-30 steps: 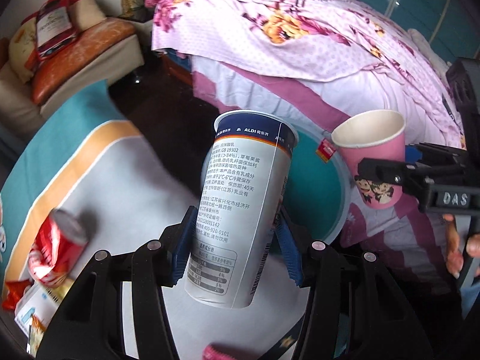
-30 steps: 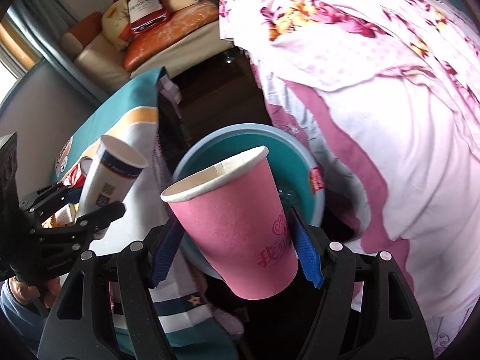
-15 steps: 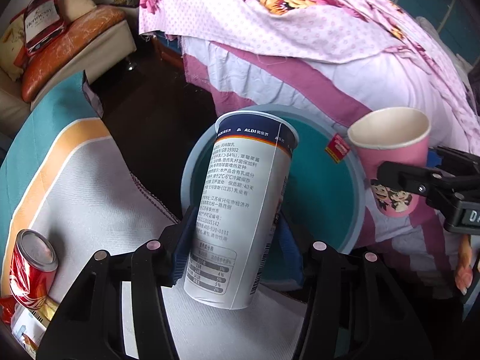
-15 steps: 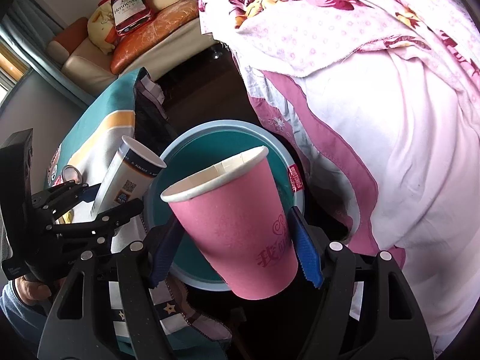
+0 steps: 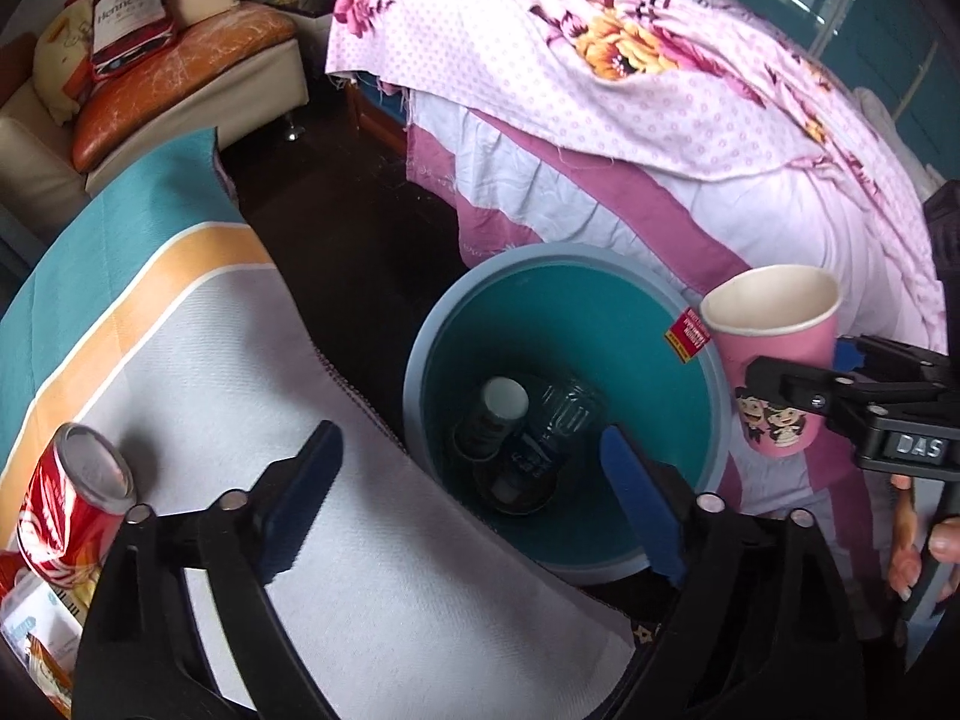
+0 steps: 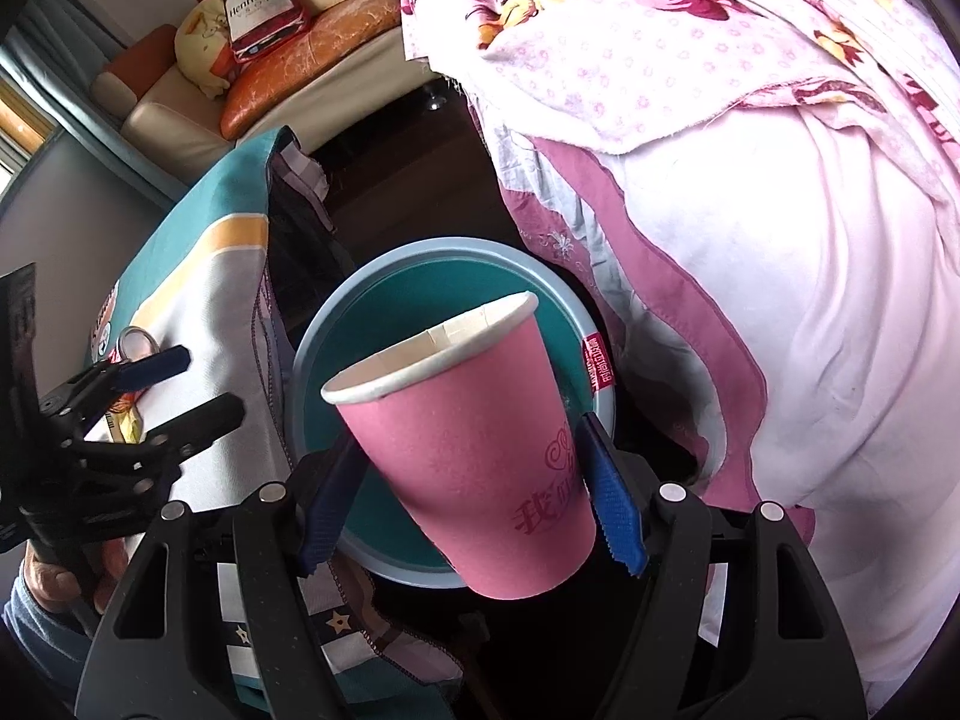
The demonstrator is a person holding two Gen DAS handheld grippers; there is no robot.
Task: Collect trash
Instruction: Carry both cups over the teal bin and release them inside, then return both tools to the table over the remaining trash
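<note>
One pink paper cup (image 6: 474, 450) sits gripped in my right gripper (image 6: 474, 480), tilted, mouth up-left, over the round teal bin (image 5: 600, 312).
My left gripper (image 5: 474, 480) fingers are opening, empty; one white printed cup (image 5: 495, 414) lies inside, one red can (image 5: 72, 504) on the worktop.

Cup (image 6: 480, 450) was pink with a white rim, bin (image 5: 576, 324) teal inside, can (image 5: 72, 504) red, bedspread (image 5: 600, 60) pink floral, bench cloth (image 5: 180, 276) teal-orange-white striped.

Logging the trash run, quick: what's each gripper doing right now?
Left gripper: jaws opening, nothing between them, over the teal bin.
Right gripper: closed on the pink paper cup.
</note>
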